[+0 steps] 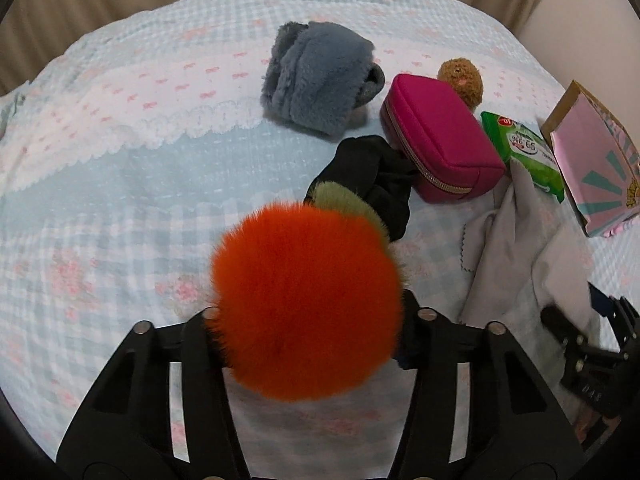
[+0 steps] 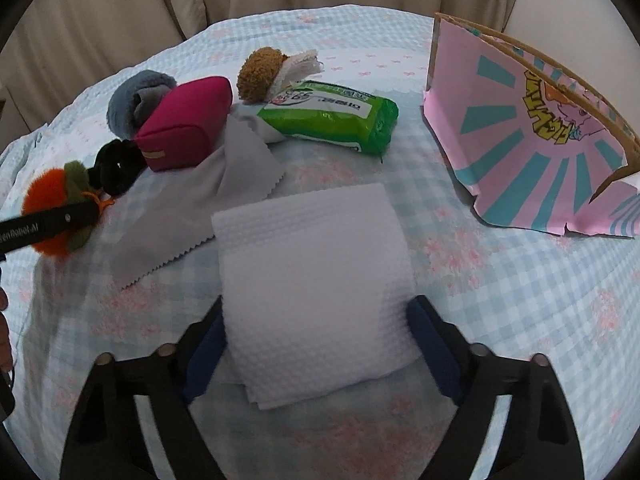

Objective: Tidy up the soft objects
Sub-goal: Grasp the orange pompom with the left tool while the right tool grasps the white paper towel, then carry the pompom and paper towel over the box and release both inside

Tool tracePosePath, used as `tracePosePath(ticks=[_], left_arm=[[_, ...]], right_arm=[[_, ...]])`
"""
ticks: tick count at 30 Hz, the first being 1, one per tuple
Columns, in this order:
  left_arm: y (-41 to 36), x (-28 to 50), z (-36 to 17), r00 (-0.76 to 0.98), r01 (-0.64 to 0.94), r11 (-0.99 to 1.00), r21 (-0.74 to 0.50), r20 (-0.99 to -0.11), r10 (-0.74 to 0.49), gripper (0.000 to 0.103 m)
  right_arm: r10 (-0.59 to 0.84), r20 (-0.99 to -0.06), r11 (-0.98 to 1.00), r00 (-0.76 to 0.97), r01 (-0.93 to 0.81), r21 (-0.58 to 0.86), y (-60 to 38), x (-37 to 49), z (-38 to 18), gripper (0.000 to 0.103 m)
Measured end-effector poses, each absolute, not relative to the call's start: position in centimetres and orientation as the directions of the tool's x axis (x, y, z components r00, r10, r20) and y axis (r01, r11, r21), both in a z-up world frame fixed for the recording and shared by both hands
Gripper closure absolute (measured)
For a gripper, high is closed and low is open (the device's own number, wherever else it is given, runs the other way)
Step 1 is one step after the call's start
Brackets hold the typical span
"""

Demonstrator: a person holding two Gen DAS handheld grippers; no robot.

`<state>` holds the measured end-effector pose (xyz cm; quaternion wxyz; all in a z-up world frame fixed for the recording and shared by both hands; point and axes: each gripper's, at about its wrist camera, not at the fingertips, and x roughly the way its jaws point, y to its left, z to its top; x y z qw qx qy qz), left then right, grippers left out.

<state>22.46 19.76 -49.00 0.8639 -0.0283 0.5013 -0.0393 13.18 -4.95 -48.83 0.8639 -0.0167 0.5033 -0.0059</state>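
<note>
A fluffy orange pompom [image 1: 304,300] with green fur leaves sits between the fingers of my left gripper [image 1: 310,320], which is shut on it just above the bedspread. The right wrist view shows the same pompom [image 2: 48,196] at far left with a black finger [image 2: 44,226] across it. My right gripper [image 2: 320,340] is shut on a folded white waffle cloth [image 2: 316,280]. Its blue pads [image 2: 434,344] press the cloth's two side edges. The cloth's far half lies on the bed.
On the checked bedspread [image 1: 120,200] lie a grey cloth [image 2: 192,208], a black scrunchie [image 1: 376,176], a magenta pouch [image 1: 436,140], a blue-grey furry item [image 1: 316,76], a brown plush [image 1: 460,78] and a green wipes pack [image 2: 332,116]. A pink paper bag [image 2: 520,140] lies right. Beige curtains hang behind.
</note>
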Motion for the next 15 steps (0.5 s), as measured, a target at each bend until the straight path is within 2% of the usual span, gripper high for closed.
tracePosePath(ticks=[2, 3, 4, 5, 10, 15], left_arm=[[19.6, 22.2, -48.9, 0.495, 0.050, 0.995, -0.083, -0.864, -0.096, 0.063], [19.5, 22.1, -48.7, 0.497, 0.053, 0.995, -0.085, -0.862, -0.100, 0.065], [19.6, 22.0, -48.6, 0.500, 0.053, 0.995, -0.086, -0.860, -0.101, 0.065], [19.5, 21.8, -48.4, 0.505, 0.055, 0.995, -0.086, -0.857, -0.102, 0.065], [19.4, 21.4, -47.5, 0.523, 0.059, 0.995, -0.083, -0.846, -0.101, 0.066], [19.4, 21.0, -45.4, 0.553, 0.063, 0.994, -0.087, -0.826, -0.107, 0.066]], right_arm=[[-0.028, -0.865, 1.000, 0.500, 0.004, -0.030, -4.8, 13.3, -48.5, 0.051], [-0.033, -0.865, 0.999, 0.501, 0.009, -0.033, -4.7, 13.5, -48.3, 0.058], [-0.040, -0.866, 0.999, 0.499, 0.011, -0.040, -4.6, 13.7, -48.1, 0.070], [-0.035, -0.866, 0.999, 0.499, 0.013, -0.033, -4.5, 13.9, -48.0, 0.075], [-0.010, -0.857, 0.999, 0.515, 0.034, 0.009, -4.8, 14.6, -47.5, 0.088], [-0.001, -0.845, 0.999, 0.534, 0.041, 0.025, -5.0, 14.6, -45.7, 0.089]])
